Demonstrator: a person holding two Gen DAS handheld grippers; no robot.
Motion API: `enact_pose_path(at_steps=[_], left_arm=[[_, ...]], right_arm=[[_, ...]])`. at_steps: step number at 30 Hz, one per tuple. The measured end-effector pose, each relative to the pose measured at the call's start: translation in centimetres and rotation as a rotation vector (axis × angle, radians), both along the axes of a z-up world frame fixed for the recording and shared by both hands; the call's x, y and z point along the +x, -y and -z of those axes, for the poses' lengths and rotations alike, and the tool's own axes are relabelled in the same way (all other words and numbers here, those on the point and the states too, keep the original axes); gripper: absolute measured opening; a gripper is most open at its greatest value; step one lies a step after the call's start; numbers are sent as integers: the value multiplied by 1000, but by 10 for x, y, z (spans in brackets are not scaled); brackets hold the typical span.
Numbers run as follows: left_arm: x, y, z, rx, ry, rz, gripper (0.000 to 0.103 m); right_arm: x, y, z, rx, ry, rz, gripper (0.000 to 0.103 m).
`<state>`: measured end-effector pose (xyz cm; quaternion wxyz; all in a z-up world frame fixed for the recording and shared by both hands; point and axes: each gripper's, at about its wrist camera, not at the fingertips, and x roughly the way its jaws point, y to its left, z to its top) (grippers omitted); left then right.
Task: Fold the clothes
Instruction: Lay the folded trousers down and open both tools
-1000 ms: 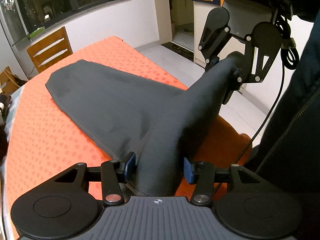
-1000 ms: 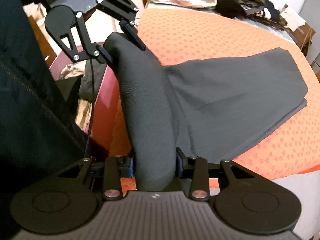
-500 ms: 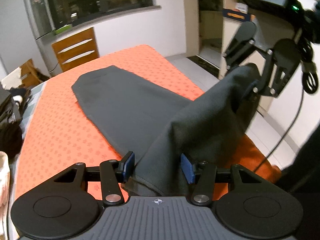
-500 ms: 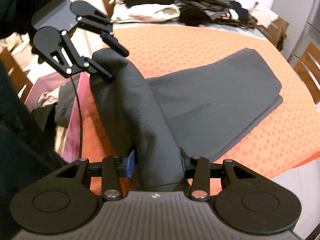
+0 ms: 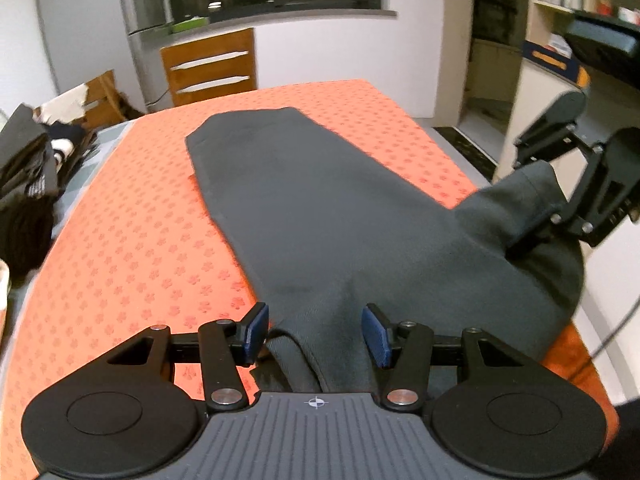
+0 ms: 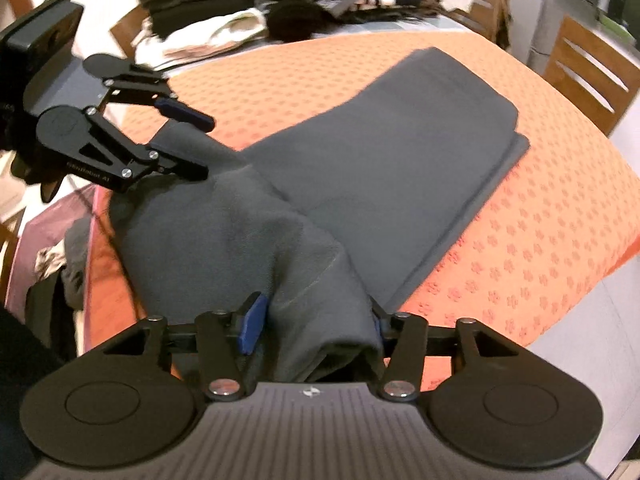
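A dark grey garment (image 5: 304, 208) lies lengthwise on the orange patterned table cover (image 5: 132, 248), its far end flat and its near end bunched and lifted. My left gripper (image 5: 316, 330) is shut on the garment's near edge, cloth bunched between the blue pads (image 5: 256, 328). My right gripper (image 6: 316, 326) is shut on the other near corner of the garment (image 6: 360, 184). Each gripper shows in the other's view: the right one (image 5: 532, 216) at the right, the left one (image 6: 192, 146) at the left, both with cloth between the fingers.
Piles of folded and loose clothes (image 6: 248, 12) sit at the table's far end (image 5: 24, 184). Wooden chairs (image 5: 208, 66) stand behind the table (image 6: 588, 76). A bin of clothes (image 6: 52, 264) is on the floor beside the table. A cable hangs at the right (image 5: 616, 332).
Both grippers have carried the garment's near end forward over the table and lower, so the raised fold has flattened and more cloth lies on the table. Both grips still hold.
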<state>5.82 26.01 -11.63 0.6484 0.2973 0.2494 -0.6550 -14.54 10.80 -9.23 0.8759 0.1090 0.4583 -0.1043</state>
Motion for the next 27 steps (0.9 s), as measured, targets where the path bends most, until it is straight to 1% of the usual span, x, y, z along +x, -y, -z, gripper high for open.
enact_pose_path(at_steps=[2,5,8,10,11,13,14,15,16,17,20,23,25,27], left_arm=[[3,1,-3,-20,4,-47,57],[7,-6,-18,-68,7,-93,57],[6,-20,-37,-115,14,-97,56],[2,-28,-47,-137,15,-87,50],[-1,-31,-49,-143,18,-80,45],[-9,-33,-49,-130,26,-56,39],[-13,-32,-47,-116,26,-44,36],[-16,-30,-43,-102,28,-35,34],[-18,-27,-39,-86,30,-28,32],[-20,-24,-34,-68,32,-24,31],[-17,-14,-16,-20,26,-33,31],[-13,-9,-1,5,22,-38,31],[-9,-4,6,16,2,-55,31],[-6,0,10,21,-16,-80,31]], right_arm=[[-3,4,1,-6,13,40,63],[-6,10,2,-15,33,101,63],[-18,9,-13,-95,59,161,63],[-24,7,-24,-138,82,197,63],[-26,6,-28,-134,96,202,62],[-27,4,-34,-118,116,201,52],[-26,2,-34,-107,116,191,41],[-23,-1,-31,-101,107,181,33],[-20,-4,-27,-95,97,171,31],[-16,-7,-23,-89,86,161,29],[-7,-11,-7,-82,50,154,29],[1,-11,12,-79,11,161,29],[2,-10,24,-63,5,181,29],[-1,-11,28,-53,19,198,29]])
